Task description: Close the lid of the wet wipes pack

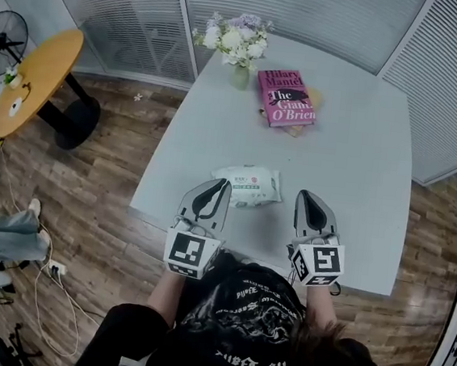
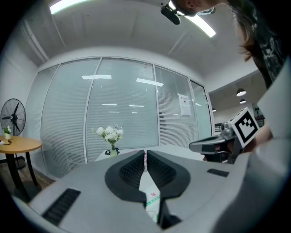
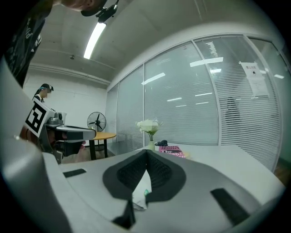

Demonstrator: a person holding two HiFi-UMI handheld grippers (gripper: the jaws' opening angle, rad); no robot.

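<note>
The wet wipes pack (image 1: 248,186), white with a green label, lies flat on the grey table (image 1: 362,151) near its front edge. Whether its lid is up is too small to tell. My left gripper (image 1: 227,184) is raised over the pack's left end, shut and holding nothing. My right gripper (image 1: 303,194) is raised to the right of the pack, apart from it, shut and empty. In the left gripper view the pack (image 2: 150,195) shows below the closed jaws of my left gripper (image 2: 145,152). In the right gripper view the pack (image 3: 142,193) shows below my right gripper (image 3: 146,151).
A pink book (image 1: 285,97) and a vase of white flowers (image 1: 236,45) stand at the table's far side. A round wooden table (image 1: 36,81) and a fan (image 1: 4,37) are off to the left. Glass walls with blinds close the room behind.
</note>
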